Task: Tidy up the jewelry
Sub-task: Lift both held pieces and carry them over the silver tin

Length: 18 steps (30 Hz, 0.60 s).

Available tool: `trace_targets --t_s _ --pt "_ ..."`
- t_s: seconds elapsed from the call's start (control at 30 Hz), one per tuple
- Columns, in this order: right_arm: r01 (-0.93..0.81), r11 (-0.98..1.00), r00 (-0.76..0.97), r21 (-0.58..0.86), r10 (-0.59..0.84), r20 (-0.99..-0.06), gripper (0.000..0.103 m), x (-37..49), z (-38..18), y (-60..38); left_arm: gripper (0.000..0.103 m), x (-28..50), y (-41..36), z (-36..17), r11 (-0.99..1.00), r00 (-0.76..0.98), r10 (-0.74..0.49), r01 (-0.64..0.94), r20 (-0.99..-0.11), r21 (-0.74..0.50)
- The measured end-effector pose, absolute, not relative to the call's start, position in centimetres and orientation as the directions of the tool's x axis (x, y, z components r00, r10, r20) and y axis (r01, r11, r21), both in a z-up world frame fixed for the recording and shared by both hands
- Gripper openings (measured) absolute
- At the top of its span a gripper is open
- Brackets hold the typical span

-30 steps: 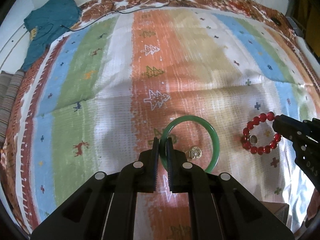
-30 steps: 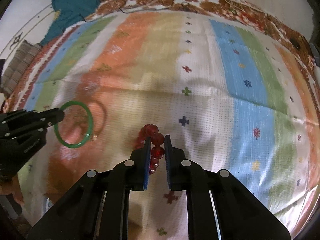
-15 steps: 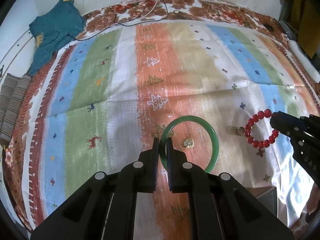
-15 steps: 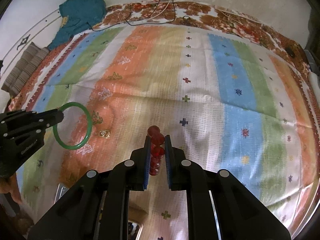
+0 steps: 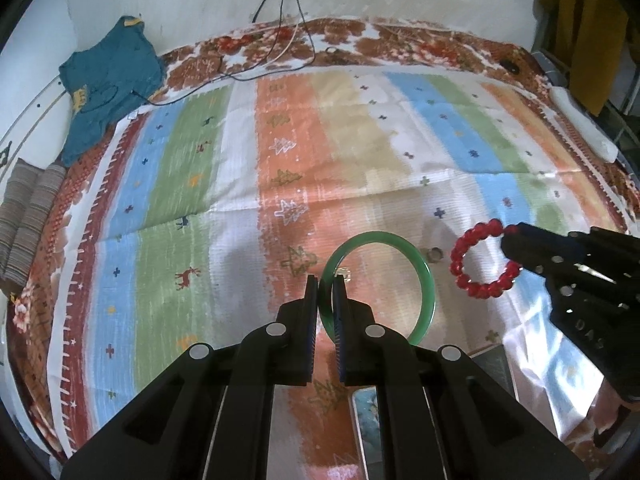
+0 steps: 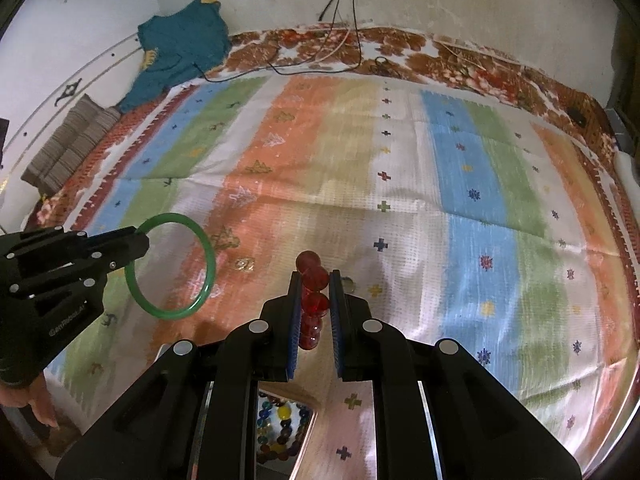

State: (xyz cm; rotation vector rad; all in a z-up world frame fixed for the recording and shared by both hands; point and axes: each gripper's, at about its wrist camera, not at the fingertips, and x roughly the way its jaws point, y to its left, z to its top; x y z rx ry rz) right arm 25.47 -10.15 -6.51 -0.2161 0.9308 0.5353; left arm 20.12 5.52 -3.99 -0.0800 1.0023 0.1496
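Both wrist views high above striped blanket [image 5: 360, 152], facing wall; blanket shared

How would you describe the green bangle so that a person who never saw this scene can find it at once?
Look at the striped blanket covering the bed, then at the orange stripe nearest the cameras. There the left claw is closed on a smooth, solid green bangle, held up over the cloth. Unlike the red bead bracelet in the right claw, it is one unbroken ring and larger.
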Motion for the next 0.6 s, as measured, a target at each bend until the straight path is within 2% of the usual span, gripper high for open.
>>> trace_targets --t_s 0.23,0.6 --pt "-0.537 0.843 0.491 0.04 0.351 -0.797 0.014 23.7 -6.0 -10.4 0.007 18.5 4.9 -3.3 0.987 0.548 0.053 -0.156 -0.835 -0.039" --pt "-0.545 0.837 0.505 0.044 0.369 -0.78 0.014 20.9 -5.2 -11.4 0.007 16.0 3.4 -2.0 0.991 0.578 0.065 -0.133 -0.814 -0.016"
